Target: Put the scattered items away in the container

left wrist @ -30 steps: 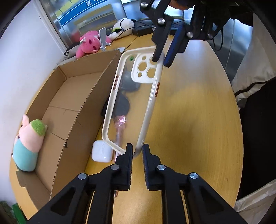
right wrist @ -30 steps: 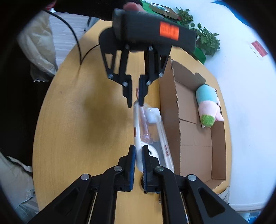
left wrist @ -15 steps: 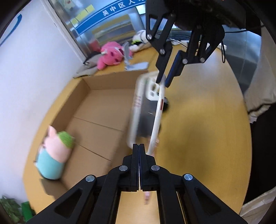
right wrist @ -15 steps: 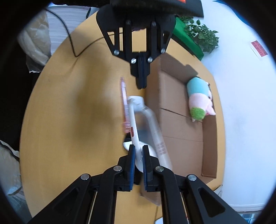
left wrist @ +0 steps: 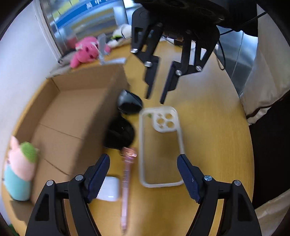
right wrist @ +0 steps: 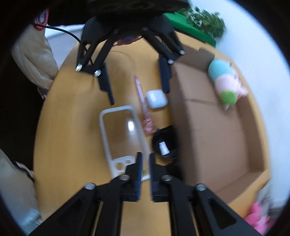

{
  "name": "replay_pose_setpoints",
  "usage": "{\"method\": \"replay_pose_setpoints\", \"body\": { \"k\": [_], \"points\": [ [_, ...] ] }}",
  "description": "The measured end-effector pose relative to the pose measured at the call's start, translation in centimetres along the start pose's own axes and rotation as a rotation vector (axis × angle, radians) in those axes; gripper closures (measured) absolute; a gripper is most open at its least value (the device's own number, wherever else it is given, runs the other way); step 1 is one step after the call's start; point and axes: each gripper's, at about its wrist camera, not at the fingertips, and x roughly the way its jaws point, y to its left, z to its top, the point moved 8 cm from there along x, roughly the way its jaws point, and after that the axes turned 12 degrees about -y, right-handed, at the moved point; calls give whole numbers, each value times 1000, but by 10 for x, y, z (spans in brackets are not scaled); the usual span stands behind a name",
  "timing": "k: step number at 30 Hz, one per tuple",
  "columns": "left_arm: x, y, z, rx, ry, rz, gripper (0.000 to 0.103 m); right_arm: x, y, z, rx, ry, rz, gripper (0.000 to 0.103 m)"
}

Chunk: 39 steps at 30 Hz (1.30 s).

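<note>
Dropped by both, phone case (left wrist: 159,145) lies flat; left gripper (left wrist: 144,169) wide open.

Office or lab-type room, not a home. Round wooden surface (left wrist: 208,130) against a plain white wall (left wrist: 16,54), glass partition (left wrist: 87,20) behind with a blue sign strip (left wrist: 94,12), text blurred. Black cables (left wrist: 222,54) trail over the far edge. Potted green plant (right wrist: 204,20) by the wall. Plush toys (left wrist: 85,52) piled at the back, cardboard box (left wrist: 72,116) on the surface, staged like a data-collection setup.
</note>
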Motion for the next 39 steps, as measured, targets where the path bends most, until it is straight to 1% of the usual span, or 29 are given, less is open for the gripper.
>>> {"method": "replay_pose_setpoints", "body": {
  "k": [1,2,4,5,6,8,10,12,13,14,15,16,18,19,20,21,22,23,25,28,29,31,35,39],
  "points": [
    [4,-1,-5,-34,11,-8,22,7,-2,-11,67,5,8,68],
    [7,-1,-9,-72,17,-13,22,12,-5,-19,125,2,13,66],
    [8,-3,-18,-152,12,-29,21,21,-10,-36,254,-17,46,65],
    [8,-6,-21,-184,8,-39,20,25,-12,-42,290,-26,50,62],
    [10,-9,-23,-208,5,-47,19,27,-12,-45,302,-32,47,61],
    [15,-15,-25,-216,9,-45,19,32,-13,-44,305,-50,43,56],
    [20,-19,-27,-216,24,-28,19,34,-13,-38,298,-54,36,55],
    [24,-18,-31,-235,49,-9,20,36,-11,-35,276,-23,18,55],
    [26,-17,-34,-251,62,1,23,38,-11,-36,268,-2,2,55],
    [27,-16,-36,-275,68,1,24,41,-10,-39,265,26,-23,55],
    [27,-14,-39,-308,69,0,31,42,-10,-42,281,42,-40,56],
    [26,-12,-42,-333,75,15,45,41,-11,-43,324,47,-57,57],
    [23,-7,-46,-382,72,54,53,39,-15,-49,410,54,-106,71],
    [21,-6,-48,-420,68,60,58,39,-15,-51,456,58,-130,84],
    [19,-4,-50,-457,67,71,61,40,-15,-52,498,62,-152,90],
    [17,-3,-53,-493,69,92,69,40,-14,-53,541,59,-188,90],
    [16,-3,-55,-518,75,115,74,39,-12,-53,577,58,-222,91],
    [14,-4,-57,-538,79,135,77,38,-9,-53,607,55,-244,91],
    [14,-11,-59,-560,84,163,92,37,-4,-54,664,34,-286,92],
    [13,-20,-59,-574,88,202,93,31,2,-55,744,-7,-339,94],
    [13,-21,-60,-573,90,208,94,29,2,-56,770,-21,-352,97],
    [9,-24,-61,-562,91,210,95,22,3,-56,804,-49,-376,97],
    [-3,-22,-57,-530,77,231,96,10,2,-49,786,-58,-430,98],
    [-24,-8,-37,-496,29,272,97,-4,-15,-30,765,-94,-467,99]
  ]
}}
